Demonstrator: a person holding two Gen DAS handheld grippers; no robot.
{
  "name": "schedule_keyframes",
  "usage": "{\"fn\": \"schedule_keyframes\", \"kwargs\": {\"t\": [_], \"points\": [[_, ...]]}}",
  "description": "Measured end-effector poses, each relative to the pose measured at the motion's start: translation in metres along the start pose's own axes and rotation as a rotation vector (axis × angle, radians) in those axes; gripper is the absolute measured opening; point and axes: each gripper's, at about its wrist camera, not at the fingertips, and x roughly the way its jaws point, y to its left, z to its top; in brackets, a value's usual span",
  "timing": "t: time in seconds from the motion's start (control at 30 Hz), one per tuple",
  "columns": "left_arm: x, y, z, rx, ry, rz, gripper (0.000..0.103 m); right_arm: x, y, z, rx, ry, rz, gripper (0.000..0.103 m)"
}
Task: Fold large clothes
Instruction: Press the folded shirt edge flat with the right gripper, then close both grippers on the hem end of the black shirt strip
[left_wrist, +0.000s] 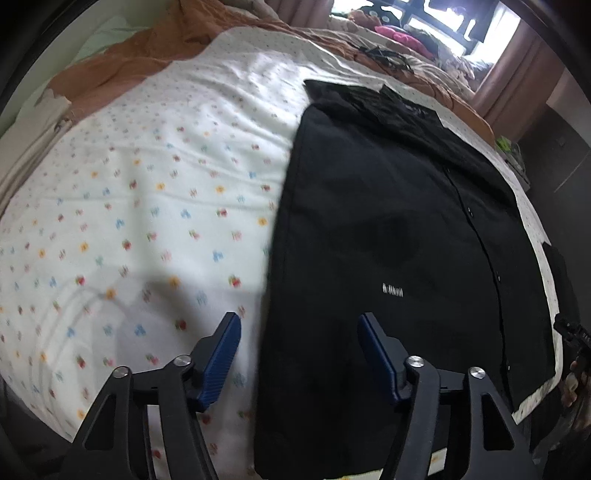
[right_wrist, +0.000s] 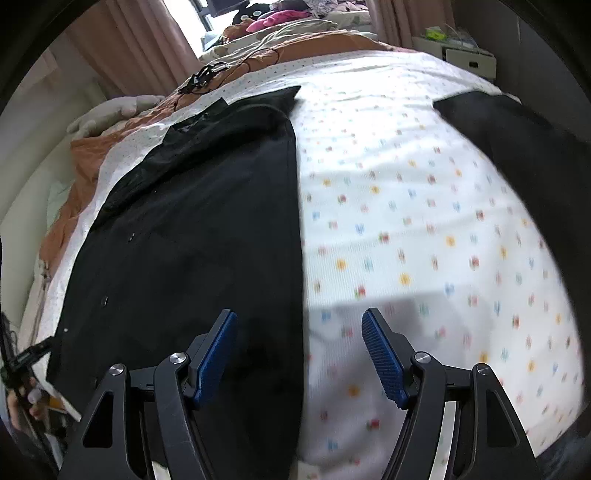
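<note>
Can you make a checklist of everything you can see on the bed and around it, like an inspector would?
Surface: white dotted sheet over an orange blanket.
Job's things: black buttoned shirt lying flat, sides folded in; another dark garment at the far right.
Clutter: pink item and heaped bedding near the window.
Grippers: left claw open above the shirt's edge; right claw open, holding nothing.
Cables: black cord on the blanket.
Surroundings: pink curtains, white drawer unit.
</note>
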Motion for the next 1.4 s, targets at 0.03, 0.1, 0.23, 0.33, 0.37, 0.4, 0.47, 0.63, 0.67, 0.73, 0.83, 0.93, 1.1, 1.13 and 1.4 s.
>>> {"fn": "schedule_keyframes", "kwargs": {"t": [0.03, 0.1, 0.23, 0.33, 0.37, 0.4, 0.47, 0.63, 0.67, 0.73, 0.83, 0.93, 1.1, 1.13, 1.4], "points": [[0.001, 0.001, -0.004, 0.001, 0.003, -0.006, 0.063, 0.0, -0.001, -0.007, 0.008, 0.005, 0.006, 0.07], [0.0, 0.001, -0.009, 0.006, -0.001, -0.021, 0.062, 0.0, -0.005, -0.019, 0.017, 0.02, 0.024, 0.07], [-0.005, 0.008, -0.018, -0.002, -0.012, -0.052, 0.056, -0.002, -0.004, -0.042, 0.028, 0.02, 0.059, 0.063], [-0.009, 0.016, -0.024, -0.027, -0.012, -0.083, 0.049, -0.006, -0.003, -0.055, 0.048, 0.013, 0.106, 0.053], [-0.011, 0.02, -0.026, -0.041, -0.012, -0.098, 0.047, -0.006, -0.003, -0.059, 0.061, 0.014, 0.128, 0.046], [-0.013, 0.023, -0.029, -0.054, -0.012, -0.121, 0.047, -0.006, -0.002, -0.061, 0.071, 0.015, 0.145, 0.043], [-0.015, 0.025, -0.034, -0.061, -0.009, -0.161, 0.047, -0.006, -0.005, -0.069, 0.106, 0.017, 0.196, 0.039], [-0.018, 0.027, -0.043, -0.107, -0.006, -0.243, 0.047, -0.007, -0.016, -0.086, 0.2, 0.003, 0.307, 0.039], [-0.019, 0.027, -0.043, -0.112, -0.009, -0.248, 0.047, -0.008, -0.015, -0.088, 0.209, 0.002, 0.318, 0.039], [-0.019, 0.029, -0.044, -0.124, -0.01, -0.257, 0.047, -0.009, -0.019, -0.094, 0.235, 0.008, 0.361, 0.039], [-0.015, 0.03, -0.042, -0.142, -0.007, -0.278, 0.047, -0.008, -0.026, -0.102, 0.265, 0.005, 0.405, 0.038], [-0.011, 0.031, -0.038, -0.163, -0.007, -0.296, 0.047, -0.004, -0.029, -0.105, 0.305, -0.003, 0.438, 0.038], [-0.014, 0.033, -0.042, -0.199, -0.01, -0.312, 0.047, 0.0, -0.024, -0.103, 0.323, -0.019, 0.444, 0.038], [-0.014, 0.034, -0.043, -0.209, -0.009, -0.314, 0.046, -0.001, -0.024, -0.104, 0.326, -0.023, 0.443, 0.038], [-0.014, 0.028, -0.046, -0.236, -0.025, -0.274, 0.046, 0.001, -0.019, -0.099, 0.347, -0.041, 0.426, 0.038]]}}
